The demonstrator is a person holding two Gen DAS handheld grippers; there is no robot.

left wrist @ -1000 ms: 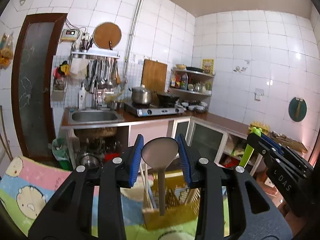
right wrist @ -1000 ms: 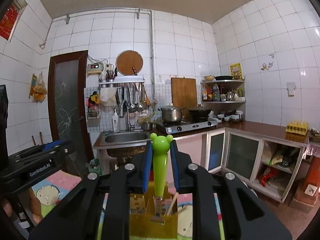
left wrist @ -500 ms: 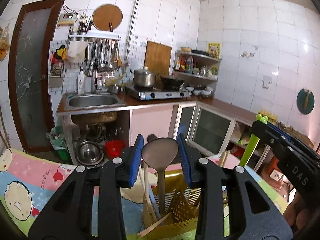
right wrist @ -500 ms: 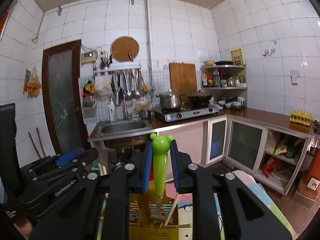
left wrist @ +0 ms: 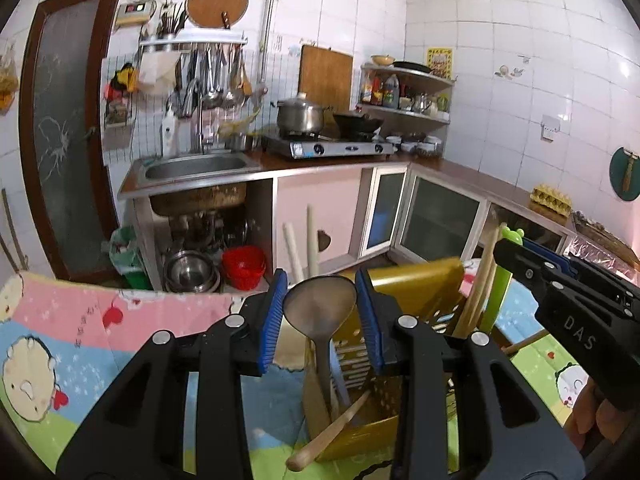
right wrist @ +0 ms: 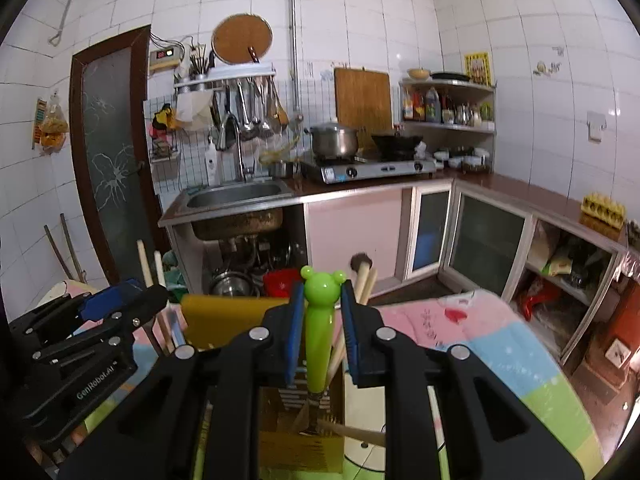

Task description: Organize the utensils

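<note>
Left wrist view: the left gripper (left wrist: 320,320) has its blue-padded fingers (left wrist: 272,320) clenched on the bowl of a metal ladle (left wrist: 319,312), which stands bowl up. The ladle's handle runs down into a yellow holder (left wrist: 424,292) that stands on a cartoon-print cloth (left wrist: 60,344). Wooden chopsticks (left wrist: 332,436) lean out of the holder's near side, and more stick up at its far right. At the right edge the right gripper (left wrist: 516,256) holds a green utensil (left wrist: 498,292) just beside the holder; part of a hand (left wrist: 592,420) shows below it.

Right wrist view: the right gripper (right wrist: 320,336) grasps the green utensil (right wrist: 319,320) by its bear-headed handle, upright, with its lower end inside the holder (right wrist: 224,316). The left gripper (right wrist: 132,300) is at the left, by the holder's rim. A sink (right wrist: 236,196) and stove (right wrist: 368,168) line the wall behind.
</note>
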